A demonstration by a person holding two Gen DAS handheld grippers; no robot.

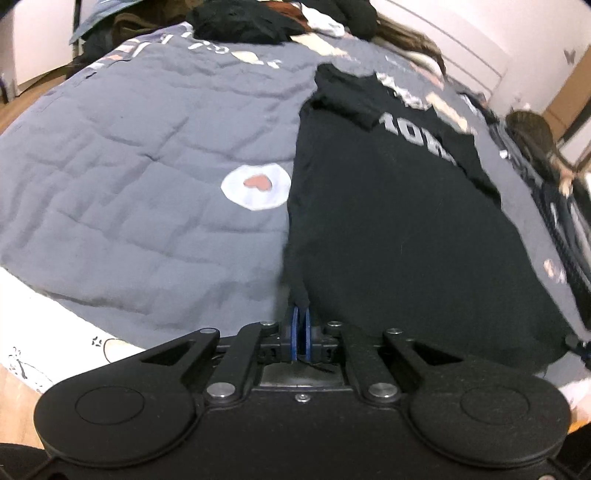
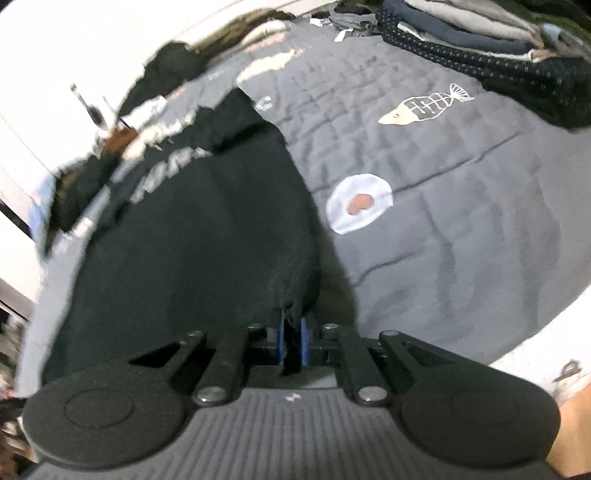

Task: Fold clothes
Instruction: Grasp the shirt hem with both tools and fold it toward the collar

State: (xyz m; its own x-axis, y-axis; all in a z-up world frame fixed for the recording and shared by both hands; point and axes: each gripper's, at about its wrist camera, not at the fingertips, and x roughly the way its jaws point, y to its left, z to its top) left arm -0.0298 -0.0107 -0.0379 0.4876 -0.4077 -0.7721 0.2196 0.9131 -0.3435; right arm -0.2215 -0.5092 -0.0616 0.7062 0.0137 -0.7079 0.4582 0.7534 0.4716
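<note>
Shirt (image 1: 388, 221), black with pale lettering near its far end, is lying lengthwise on the grey quilt (image 1: 147, 166), beside a white patch with a pink heart (image 1: 255, 186). Left gripper (image 1: 300, 321) is pinching the shirt's near corner, its blue pads pressed together on the cloth. Right gripper (image 2: 291, 325) is pinching another near corner of the shirt (image 2: 207, 240), black fabric bunching between its blue pads. Folded clothes (image 2: 480, 33) are sitting stacked at the quilt's far edge, well apart from the shirt.
</note>
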